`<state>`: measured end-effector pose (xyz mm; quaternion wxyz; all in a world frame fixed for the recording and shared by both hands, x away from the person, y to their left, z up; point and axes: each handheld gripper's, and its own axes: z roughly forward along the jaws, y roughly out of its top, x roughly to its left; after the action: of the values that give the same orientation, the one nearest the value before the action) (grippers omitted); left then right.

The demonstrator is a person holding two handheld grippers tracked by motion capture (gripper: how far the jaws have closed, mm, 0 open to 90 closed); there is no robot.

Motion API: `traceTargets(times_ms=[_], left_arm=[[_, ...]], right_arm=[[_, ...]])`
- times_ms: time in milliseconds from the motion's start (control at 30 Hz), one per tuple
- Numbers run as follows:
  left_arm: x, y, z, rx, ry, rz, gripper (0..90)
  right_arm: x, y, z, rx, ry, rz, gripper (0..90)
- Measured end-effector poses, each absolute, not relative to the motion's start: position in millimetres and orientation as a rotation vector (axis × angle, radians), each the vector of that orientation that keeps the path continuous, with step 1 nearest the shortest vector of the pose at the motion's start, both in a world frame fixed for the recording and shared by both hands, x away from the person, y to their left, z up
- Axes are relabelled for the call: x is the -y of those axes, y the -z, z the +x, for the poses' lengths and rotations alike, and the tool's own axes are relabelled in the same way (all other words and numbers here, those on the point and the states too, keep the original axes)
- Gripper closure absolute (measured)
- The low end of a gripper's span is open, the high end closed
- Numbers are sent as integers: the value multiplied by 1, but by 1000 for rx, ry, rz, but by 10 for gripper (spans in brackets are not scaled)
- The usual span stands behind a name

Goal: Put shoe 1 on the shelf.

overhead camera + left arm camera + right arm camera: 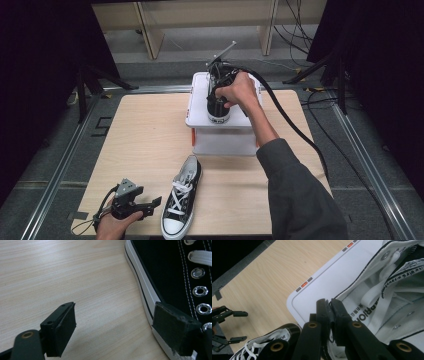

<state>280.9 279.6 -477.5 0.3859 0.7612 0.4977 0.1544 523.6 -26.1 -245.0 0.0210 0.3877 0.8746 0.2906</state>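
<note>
A black canvas sneaker (218, 107) with a white toe cap stands on a white box (200, 115) at the table's far middle. My right gripper (220, 82) reaches down into its opening. In the right gripper view the right gripper (329, 303) is shut on the sneaker's (372, 297) side wall, with the white lining showing beside it. A second black sneaker (181, 197) with white laces lies on the table near the front edge. My left gripper (154, 206) rests just left of it, open. In the left gripper view the left gripper (117, 317) holds nothing, and one jaw is next to the sneaker's (172, 272) white sole.
The wooden table (140, 140) has bare room on its left half. The white box lid (324, 282) has small orange and grey marks along its rim. A thick black cable (295, 130) trails from the right gripper across the table's right side. Black curtains flank the table.
</note>
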Motion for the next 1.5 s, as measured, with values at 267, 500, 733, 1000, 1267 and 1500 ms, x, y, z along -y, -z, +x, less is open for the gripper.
traceTargets(times_ms=[267, 500, 733, 1000, 1267, 1500], left_arm=[[-281, 477, 281, -1276, -391, 1923, 179], [-282, 476, 281, -1276, -389, 1913, 179], [-281, 478, 281, -1299, -370, 1899, 179], [-283, 479, 282, -1313, -367, 1912, 179], [-280, 475, 276, -1291, -363, 1892, 179], [-281, 472, 263, -1276, -369, 1883, 179]], right_arm=[[34, 238, 511, -2645, -932, 1163, 577], [67, 229, 472, -2631, -1083, 1060, 489], [100, 254, 435, -2640, -1069, 1000, 440], [121, 321, 393, -2724, -1124, 998, 424], [106, 361, 383, -2761, -1126, 955, 407], [89, 380, 380, -2819, -1146, 919, 410]])
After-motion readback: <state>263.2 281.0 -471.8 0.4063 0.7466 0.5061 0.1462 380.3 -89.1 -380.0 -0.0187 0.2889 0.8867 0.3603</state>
